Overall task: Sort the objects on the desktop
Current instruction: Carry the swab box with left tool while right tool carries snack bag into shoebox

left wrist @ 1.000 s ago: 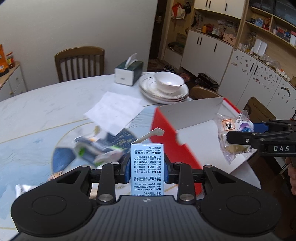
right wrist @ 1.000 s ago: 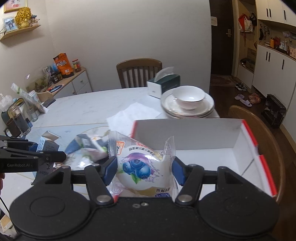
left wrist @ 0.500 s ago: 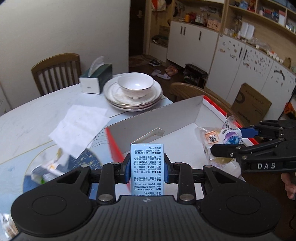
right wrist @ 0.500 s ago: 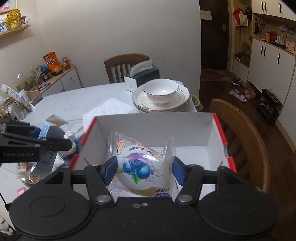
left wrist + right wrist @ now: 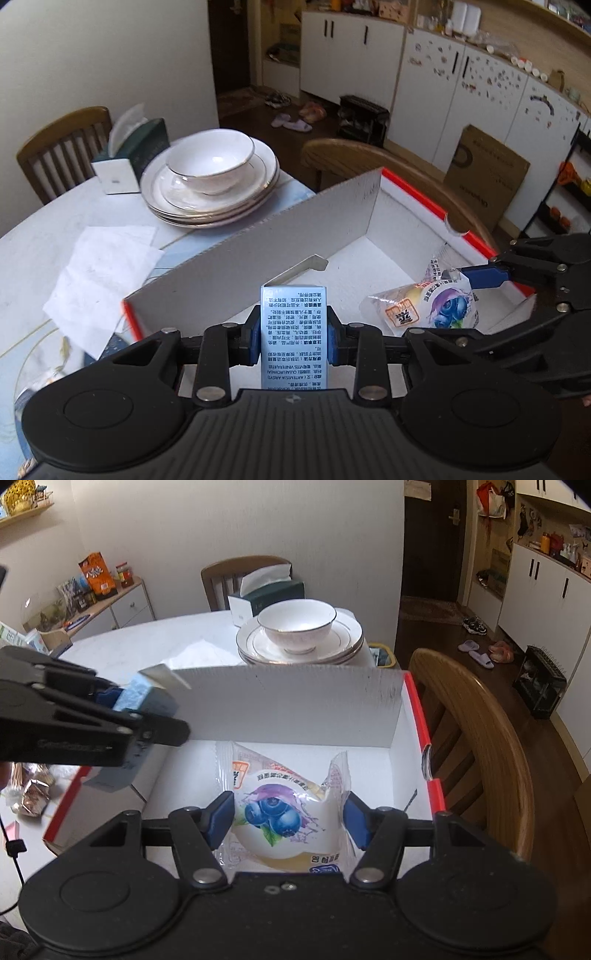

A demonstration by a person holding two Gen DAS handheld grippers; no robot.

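small carton (image 5: 294, 334): pale blue, dense dark print, whitish open flap
snack packet (image 5: 286, 814): clear wrapper, white face, blueberries in dark blue on a purple splash, orange corner tag
cardboard box (image 5: 288, 705): white inside, red rim
gripper pads (image 5: 221, 818): blue, on black bodies
bowl (image 5: 210, 160) and plates (image 5: 258, 184): white, thin gold rims
tissue box (image 5: 127, 157): dark green and white
chair (image 5: 476, 738): brown wood

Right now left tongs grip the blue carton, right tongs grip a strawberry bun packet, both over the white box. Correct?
Not quite. The bun packet in the right tongs shows blueberries, not strawberries; the right wrist view shows it. Left tongs do grip the blue carton, both over the white box.
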